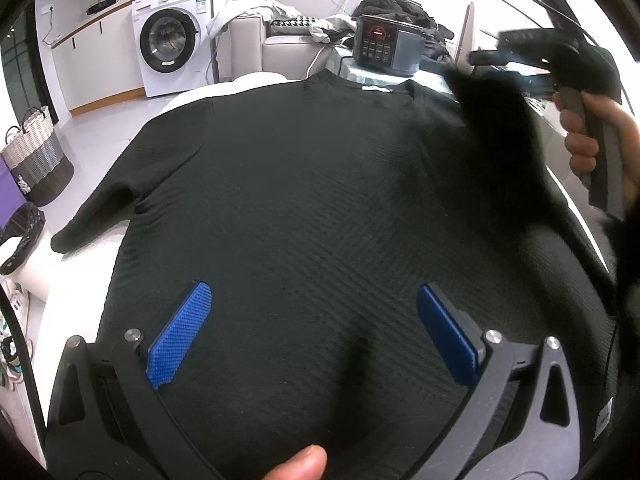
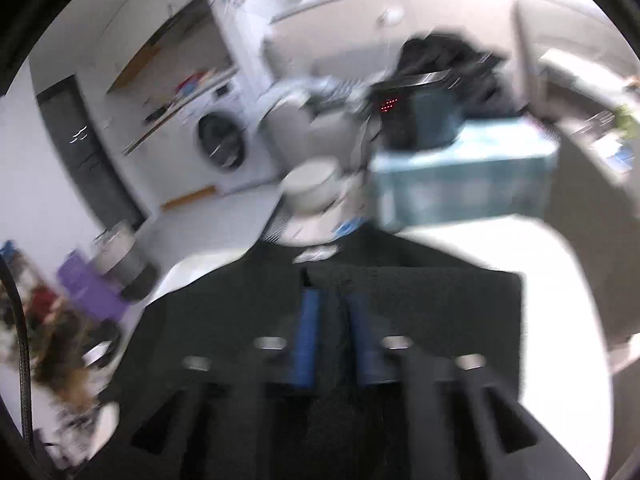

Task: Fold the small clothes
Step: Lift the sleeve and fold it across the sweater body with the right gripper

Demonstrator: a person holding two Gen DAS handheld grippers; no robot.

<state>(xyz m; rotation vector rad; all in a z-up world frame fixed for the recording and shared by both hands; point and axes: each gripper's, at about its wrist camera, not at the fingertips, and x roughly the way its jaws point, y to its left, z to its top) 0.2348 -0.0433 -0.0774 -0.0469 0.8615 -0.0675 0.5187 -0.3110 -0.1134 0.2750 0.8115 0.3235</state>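
While the black T-shirt (image 1: 304, 200) lies spread mid-frame, its right sleeve (image 1: 492, 120) is pinched (blurred) by the right gripper (image 2: 334, 336), the left gripper (image 1: 312, 332) gaping wide above the hem; an inward fold is needed next.

Both wrist views above black shirt (image 1: 320, 200)

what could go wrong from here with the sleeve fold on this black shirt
1. The right gripper pinches only a narrow strip of the lifted sleeve, so the cloth may slip out mid-fold.
2. The left gripper is open above the black shirt, not pinning it, so the pull could drag the body and wrinkle it.
3. The other sleeve hangs over the table edge and may tug the shirt sideways.
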